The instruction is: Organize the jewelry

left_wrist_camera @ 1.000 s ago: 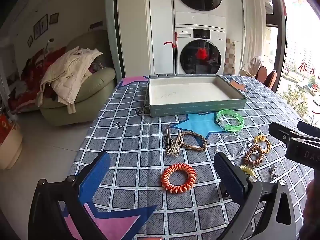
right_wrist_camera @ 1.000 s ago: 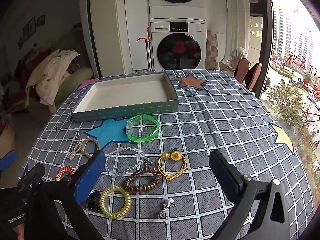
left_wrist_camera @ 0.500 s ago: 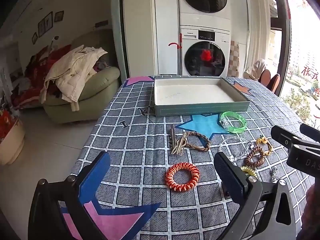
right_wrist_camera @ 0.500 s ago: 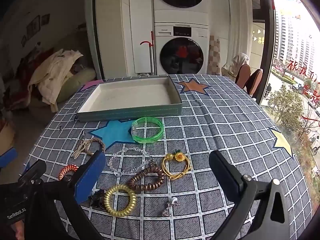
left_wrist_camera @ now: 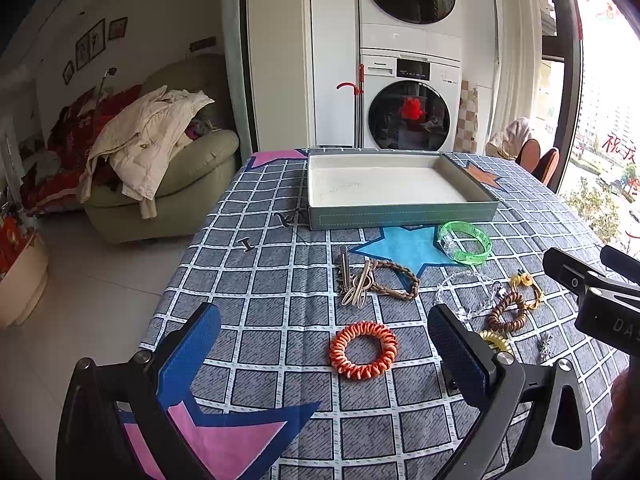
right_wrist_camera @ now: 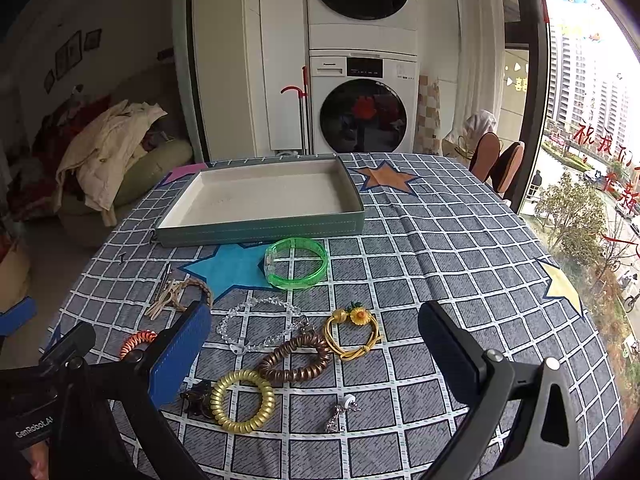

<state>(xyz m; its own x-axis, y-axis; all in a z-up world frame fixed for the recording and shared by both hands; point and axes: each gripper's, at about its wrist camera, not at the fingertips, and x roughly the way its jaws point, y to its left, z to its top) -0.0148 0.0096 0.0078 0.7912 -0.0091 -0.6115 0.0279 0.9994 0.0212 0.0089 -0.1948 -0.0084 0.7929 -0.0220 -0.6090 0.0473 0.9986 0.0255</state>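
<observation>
Left gripper (left_wrist_camera: 322, 350): jaws spread wide, nothing held. The orange coil band (left_wrist_camera: 363, 350) lies on the tablecloth (left_wrist_camera: 256, 280) between the two blue pads, lower centre of the left view.

Right gripper (right_wrist_camera: 316, 346): jaws spread wide, nothing held. Between its pads, lower centre of the right view, lie the brown coil band (right_wrist_camera: 296, 358), the yellow coil band (right_wrist_camera: 243, 400), the clear bead bracelet (right_wrist_camera: 256, 326) and the gold cord with a sunflower (right_wrist_camera: 354, 334). The brown band touches the bead bracelet and the gold cord.

The tray (right_wrist_camera: 260, 226) sits at centre frame in both views and appears empty. The green bangle (right_wrist_camera: 296, 264) lies just in front of it.

Risks:
- Closing the right gripper on this cluster could catch two pieces at once, because they touch or overlap.
- The bead bracelet is thin and clear; the pads may slide off it.
- Coil bands are springy and may squirt out of a pinch.
- The two grippers are near each other; reaching for neighbouring pieces could make them collide.

Hard to make out:
- A small dark item (right_wrist_camera: 195, 396) beside the yellow band is partly hidden by the left pad of the right gripper.
- The small silver piece (right_wrist_camera: 340, 414) is too small to identify.
- The clips on the braided bracelet (left_wrist_camera: 380, 280) overlap.
</observation>
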